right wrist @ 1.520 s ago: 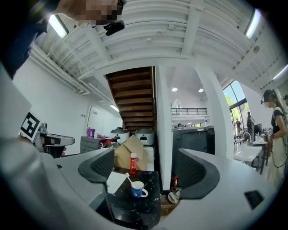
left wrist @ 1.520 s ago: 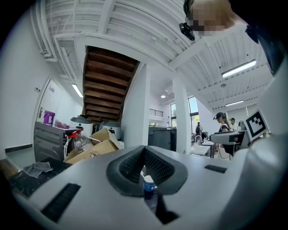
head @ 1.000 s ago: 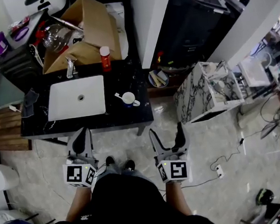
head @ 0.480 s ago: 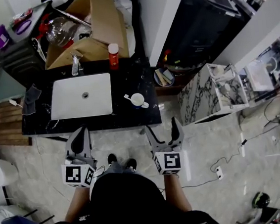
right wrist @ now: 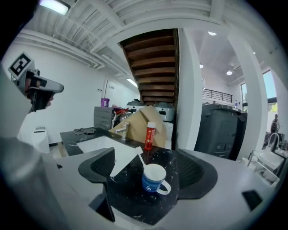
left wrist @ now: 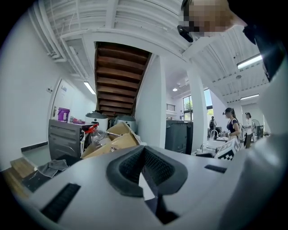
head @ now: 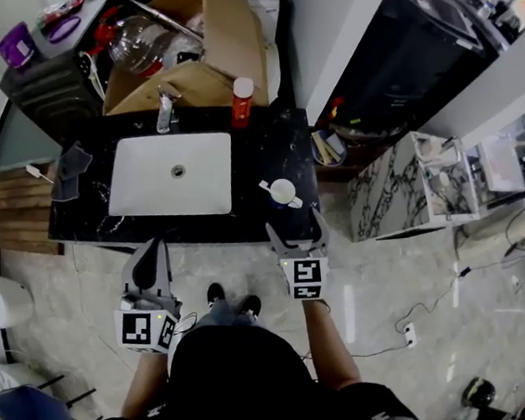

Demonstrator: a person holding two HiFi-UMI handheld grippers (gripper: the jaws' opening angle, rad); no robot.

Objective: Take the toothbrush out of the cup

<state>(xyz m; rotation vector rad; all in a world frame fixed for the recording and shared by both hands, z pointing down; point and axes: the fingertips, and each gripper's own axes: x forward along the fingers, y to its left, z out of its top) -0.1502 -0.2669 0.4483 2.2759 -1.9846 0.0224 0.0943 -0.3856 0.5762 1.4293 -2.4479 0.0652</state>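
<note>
Right gripper [head: 294, 230] farther forward now; closer to the cup [head: 283, 191]

black counter [head: 270, 148] | on it: white sink [head: 143, 184], faucet [head: 166, 110], cup [head: 283, 191], red bottle [head: 242, 101], grey cloth [head: 72, 170]

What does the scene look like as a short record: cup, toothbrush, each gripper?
cup: blue-and-white ceramic mug, upright on the black marble counter, right of the white sink
toothbrush: white plastic toothbrush, leaning in the mug
right gripper: open, empty, short of the mug
left gripper: shut, empty, near the counter's front edge
behind mug: red tube-shaped bottle with white cap
</note>
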